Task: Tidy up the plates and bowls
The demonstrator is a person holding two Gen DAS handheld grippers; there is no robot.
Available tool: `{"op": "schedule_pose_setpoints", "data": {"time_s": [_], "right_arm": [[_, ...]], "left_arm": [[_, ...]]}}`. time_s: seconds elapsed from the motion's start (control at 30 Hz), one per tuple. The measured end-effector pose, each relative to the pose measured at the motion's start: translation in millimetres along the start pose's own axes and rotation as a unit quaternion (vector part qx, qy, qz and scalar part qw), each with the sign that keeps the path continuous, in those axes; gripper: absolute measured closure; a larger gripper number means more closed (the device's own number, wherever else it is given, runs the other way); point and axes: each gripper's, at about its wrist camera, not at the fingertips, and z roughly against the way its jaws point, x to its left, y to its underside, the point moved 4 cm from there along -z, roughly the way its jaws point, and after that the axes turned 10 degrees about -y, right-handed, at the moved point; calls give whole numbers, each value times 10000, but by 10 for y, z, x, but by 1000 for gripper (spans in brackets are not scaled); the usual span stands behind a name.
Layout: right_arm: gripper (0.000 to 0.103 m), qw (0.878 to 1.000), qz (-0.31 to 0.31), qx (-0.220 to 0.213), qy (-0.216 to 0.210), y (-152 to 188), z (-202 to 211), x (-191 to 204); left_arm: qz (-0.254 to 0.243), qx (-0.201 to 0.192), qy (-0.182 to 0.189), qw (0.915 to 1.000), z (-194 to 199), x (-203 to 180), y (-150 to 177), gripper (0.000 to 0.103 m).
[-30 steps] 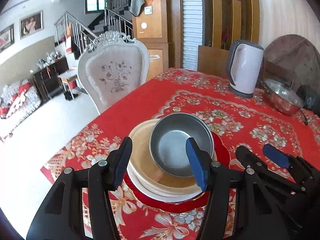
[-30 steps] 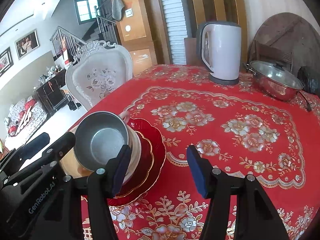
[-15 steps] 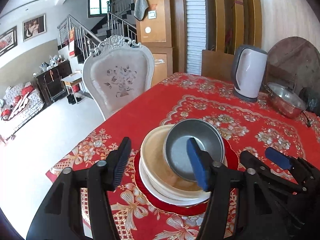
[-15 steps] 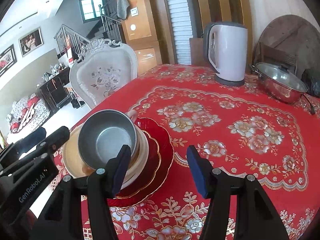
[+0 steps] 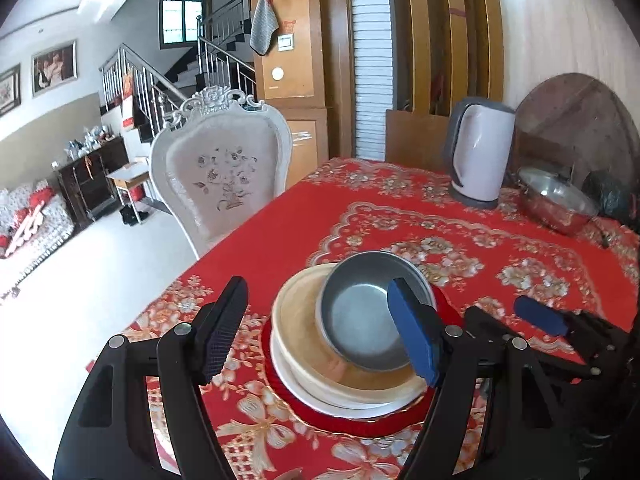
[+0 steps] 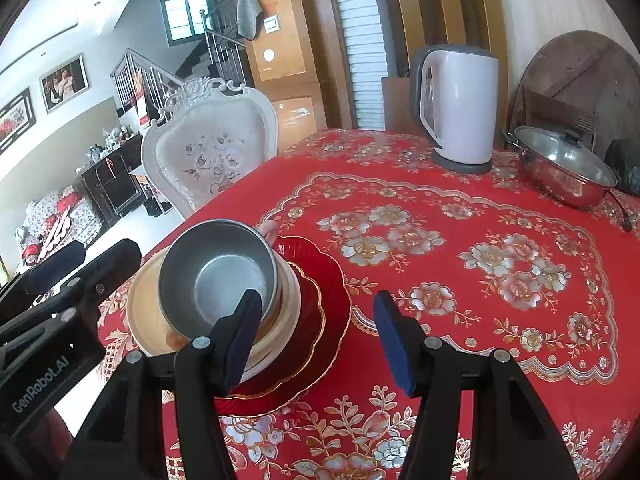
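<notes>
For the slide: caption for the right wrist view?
Metal bowl atop stacked plates on red floral tablecloth.

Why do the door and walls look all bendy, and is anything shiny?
Left wrist view: the fisheye lens bends the wooden door frame near the edges, and corners go black. Right wrist view: daylight glints off the steel pot; the metal bowl looks sharp.

A white kettle (image 6: 460, 108) is standing at the far side of the red flowered tablecloth (image 6: 460, 280), with a lidded steel pot (image 6: 564, 168) sitting just to its right. A carved white chair (image 5: 220, 176) is facing the table's left edge. A grey cloth (image 5: 263, 24) is hanging on the wooden cabinet (image 5: 296, 40) behind.
</notes>
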Motion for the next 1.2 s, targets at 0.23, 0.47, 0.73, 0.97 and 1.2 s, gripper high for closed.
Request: {"op": "schedule_pose_setpoints", "data": {"time_s": [0.23, 0.47, 0.73, 0.97, 1.2], "right_arm": [[45, 10000, 3, 22, 7, 9, -11, -2], [45, 10000, -12, 43, -14, 23, -28, -4], [45, 10000, 33, 67, -17, 31, -33, 25], [45, 10000, 9, 72, -12, 30, -41, 20], [45, 10000, -13, 62, -24, 33, -36, 9]], "left_arm": [[34, -27, 37, 10000, -9, 40, 7, 23], [-94, -21, 175, 9998, 11, -15, 12, 23], [20, 418, 505, 9978, -150, -15, 49, 23], [-97, 259, 271, 9993, -112, -27, 71, 23], [-117, 149, 121, 9997, -103, -14, 80, 23]]}}
